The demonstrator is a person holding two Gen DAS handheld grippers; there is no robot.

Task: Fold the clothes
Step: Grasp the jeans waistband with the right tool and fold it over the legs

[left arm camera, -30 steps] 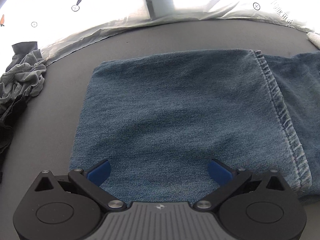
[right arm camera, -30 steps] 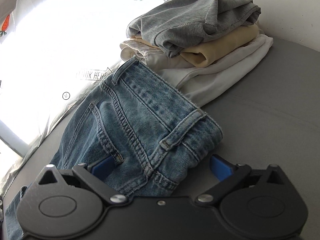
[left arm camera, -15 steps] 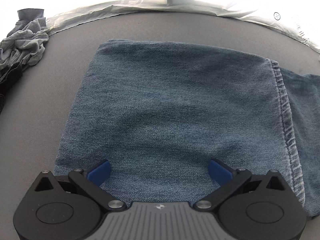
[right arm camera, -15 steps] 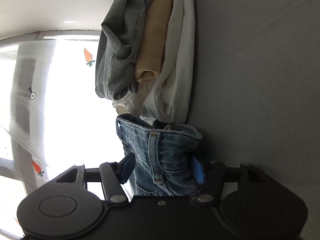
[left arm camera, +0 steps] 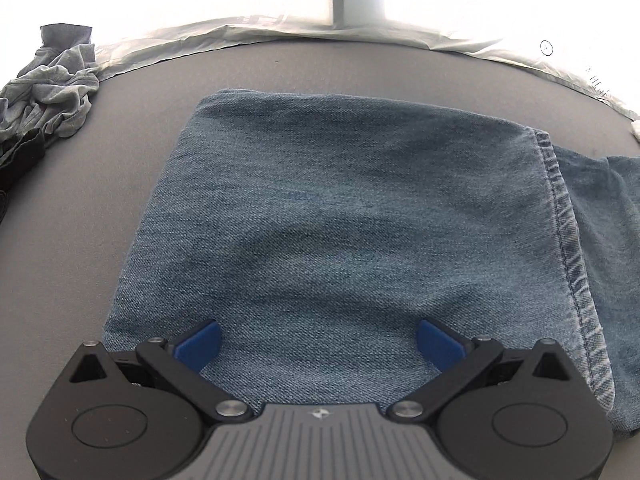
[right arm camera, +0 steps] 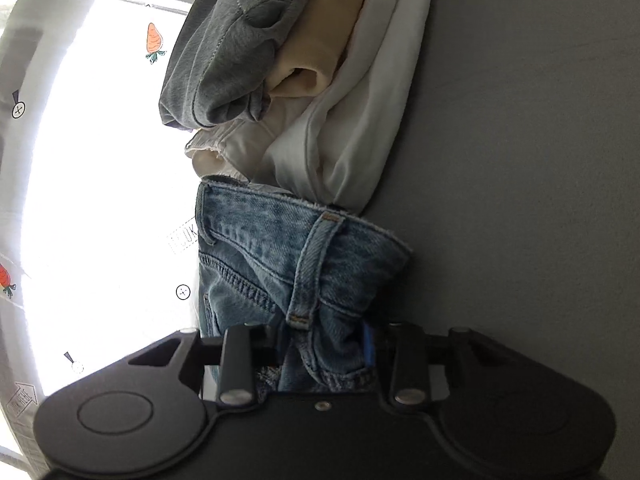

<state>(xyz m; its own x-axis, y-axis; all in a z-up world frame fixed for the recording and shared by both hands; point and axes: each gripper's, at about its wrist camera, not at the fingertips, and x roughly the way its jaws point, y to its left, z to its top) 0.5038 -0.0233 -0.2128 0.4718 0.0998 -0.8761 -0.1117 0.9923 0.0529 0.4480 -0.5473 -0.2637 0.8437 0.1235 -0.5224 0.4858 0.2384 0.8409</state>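
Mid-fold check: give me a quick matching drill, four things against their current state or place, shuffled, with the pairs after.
Things:
1. left gripper
2. right gripper
3. grey sweatshirt
4. crumpled grey shirt

States or places:
A. clamped on the waistband of the jeans
B. loose heap at the far left of the grey surface
C. open, above the folded denim leg
D. top of the folded stack, above the beige and white pieces

Pairs: 1-C, 2-A, 3-D, 4-B
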